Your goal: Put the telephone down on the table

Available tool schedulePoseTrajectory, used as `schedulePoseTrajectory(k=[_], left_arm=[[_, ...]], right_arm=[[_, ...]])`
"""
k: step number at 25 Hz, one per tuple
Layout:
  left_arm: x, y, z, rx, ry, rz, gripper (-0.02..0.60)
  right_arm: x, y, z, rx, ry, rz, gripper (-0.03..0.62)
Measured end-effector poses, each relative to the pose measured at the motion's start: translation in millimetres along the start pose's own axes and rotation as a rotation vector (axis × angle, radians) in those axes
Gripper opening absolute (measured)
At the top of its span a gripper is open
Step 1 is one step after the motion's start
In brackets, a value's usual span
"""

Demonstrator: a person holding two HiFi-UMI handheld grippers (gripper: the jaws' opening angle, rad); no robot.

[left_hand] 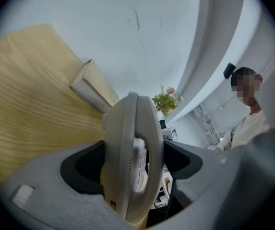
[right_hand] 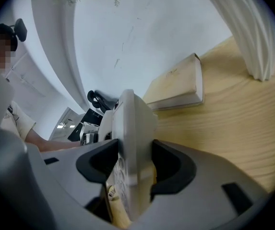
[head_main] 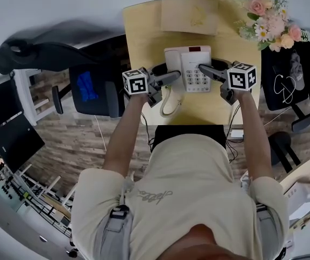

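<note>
Both grippers are on the white desk telephone (head_main: 189, 64), one per side, over the light wooden table (head_main: 144, 31). In the left gripper view I read the left gripper (left_hand: 132, 164) clamped at a narrow spread on the handset (left_hand: 133, 138), which stands edge-on between the dark pads and fills the gap. In the right gripper view, the right gripper (right_hand: 127, 169) is closed the same way on the opposite edge of the telephone body, its keypad (head_main: 197, 78) side facing left in that view. From the head view the telephone sits mid-table, handset along its left side, and the coiled cord (head_main: 169, 99) loops down toward the near table edge. I cannot tell from any view whether the base touches the tabletop or is held just above it. A flat tan box (head_main: 190, 15) lies at the far edge, behind the telephone and apart from it. A bouquet (head_main: 268, 20) of pink and white flowers stands at the far right corner. An office chair (head_main: 90, 85) sits left of the table.
</note>
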State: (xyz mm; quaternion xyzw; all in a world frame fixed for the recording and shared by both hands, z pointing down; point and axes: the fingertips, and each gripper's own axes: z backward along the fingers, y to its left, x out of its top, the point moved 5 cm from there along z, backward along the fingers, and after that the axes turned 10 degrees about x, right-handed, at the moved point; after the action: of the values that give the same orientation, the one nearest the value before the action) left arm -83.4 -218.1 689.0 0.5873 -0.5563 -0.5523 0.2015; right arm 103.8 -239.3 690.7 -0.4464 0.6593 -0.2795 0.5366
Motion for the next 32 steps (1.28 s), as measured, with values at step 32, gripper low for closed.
schedulePoseTrajectory(k=[32], left_arm=[[2,41,-13,0.104,0.104,0.155,0.390]], right_arm=[[-6,-43,-23,-0.087,0.058,-0.156,0.227]])
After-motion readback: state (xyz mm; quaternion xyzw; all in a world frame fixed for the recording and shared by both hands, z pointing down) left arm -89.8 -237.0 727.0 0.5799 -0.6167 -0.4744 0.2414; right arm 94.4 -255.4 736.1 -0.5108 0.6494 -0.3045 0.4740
